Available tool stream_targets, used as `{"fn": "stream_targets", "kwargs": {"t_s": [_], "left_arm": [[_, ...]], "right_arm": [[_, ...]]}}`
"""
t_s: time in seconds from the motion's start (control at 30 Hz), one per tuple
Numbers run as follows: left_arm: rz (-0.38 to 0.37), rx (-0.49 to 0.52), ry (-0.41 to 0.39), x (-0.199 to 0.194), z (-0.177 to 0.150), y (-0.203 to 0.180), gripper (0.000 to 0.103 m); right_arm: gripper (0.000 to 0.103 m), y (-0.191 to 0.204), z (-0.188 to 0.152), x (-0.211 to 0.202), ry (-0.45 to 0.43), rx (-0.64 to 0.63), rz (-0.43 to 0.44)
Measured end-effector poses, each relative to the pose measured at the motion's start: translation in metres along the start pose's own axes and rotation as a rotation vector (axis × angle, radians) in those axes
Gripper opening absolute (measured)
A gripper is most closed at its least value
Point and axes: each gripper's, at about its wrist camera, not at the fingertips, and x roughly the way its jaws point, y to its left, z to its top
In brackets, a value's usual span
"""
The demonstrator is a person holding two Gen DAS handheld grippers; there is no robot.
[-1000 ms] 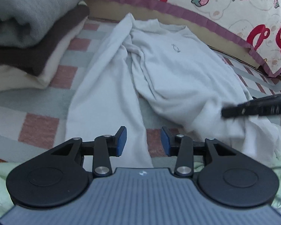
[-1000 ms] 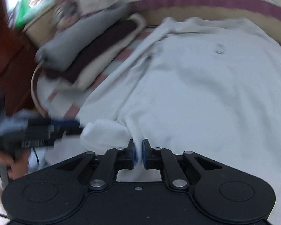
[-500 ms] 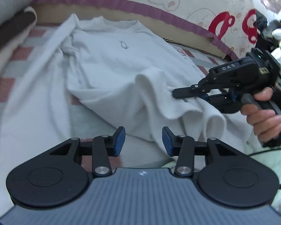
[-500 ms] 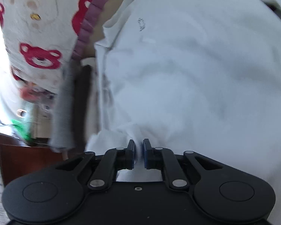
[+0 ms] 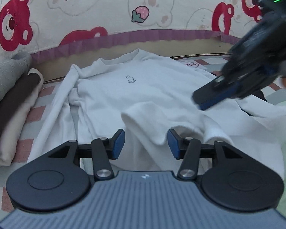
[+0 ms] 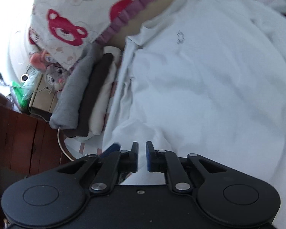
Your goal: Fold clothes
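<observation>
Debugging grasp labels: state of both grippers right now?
Left gripper: open, holding nothing, just above the white sweatshirt.
Right gripper: narrow gap between the pads, no cloth pinched; looks released.

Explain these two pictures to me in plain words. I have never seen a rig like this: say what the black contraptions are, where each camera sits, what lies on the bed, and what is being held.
There is no robot here: a person holds a two-finger gripper in each hand, each with a fisheye camera looking along its fingers. One picture is from the left gripper, whose blue-padded jaws stand wide open and hold nothing. The other is from the right gripper, whose jaws show a narrow gap; nothing visibly sits between them. It also appears, blurred, at the right of the left view. On the bed lies a white sweatshirt, chest up, one sleeve folded across its body. Beside it sits a stack of folded clothes, backed by a bear-print pillow.
</observation>
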Motion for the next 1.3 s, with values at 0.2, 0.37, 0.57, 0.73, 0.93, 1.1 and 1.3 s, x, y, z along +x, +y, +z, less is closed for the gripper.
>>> {"fn": "stream_targets", "kwargs": {"t_s": [0.2, 0.37, 0.57, 0.73, 0.93, 1.1, 1.3], "left_arm": [[-0.041, -0.238, 0.076, 0.029, 0.001, 0.025, 0.049], [-0.062, -0.403, 0.094, 0.035, -0.005, 0.041, 0.049], [-0.025, -0.234, 0.077, 0.019, -0.011, 0.033, 0.049], [-0.002, -0.114, 0.056, 0.008, -0.004, 0.022, 0.049], [-0.061, 0.094, -0.042, -0.002, 0.014, -0.001, 0.049], [-0.09, 0.316, -0.046, -0.001, 0.019, -0.018, 0.05], [0.002, 0.449, -0.098, 0.016, 0.021, -0.03, 0.067]], "right_arm": [[0.072, 0.04, -0.031, 0.0, 0.154, -0.294, -0.105], [0.069, 0.037, -0.051, 0.03, 0.168, -0.416, -0.351], [0.049, 0.012, -0.031, 0.024, 0.021, -0.29, -0.506], [0.027, 0.004, -0.027, 0.012, -0.058, -0.273, -0.499], [0.006, 0.014, -0.022, 0.008, -0.106, -0.312, -0.35], [0.006, 0.029, -0.026, -0.009, -0.127, -0.371, -0.26], [0.006, 0.037, -0.025, -0.024, -0.128, -0.429, -0.239]]}}
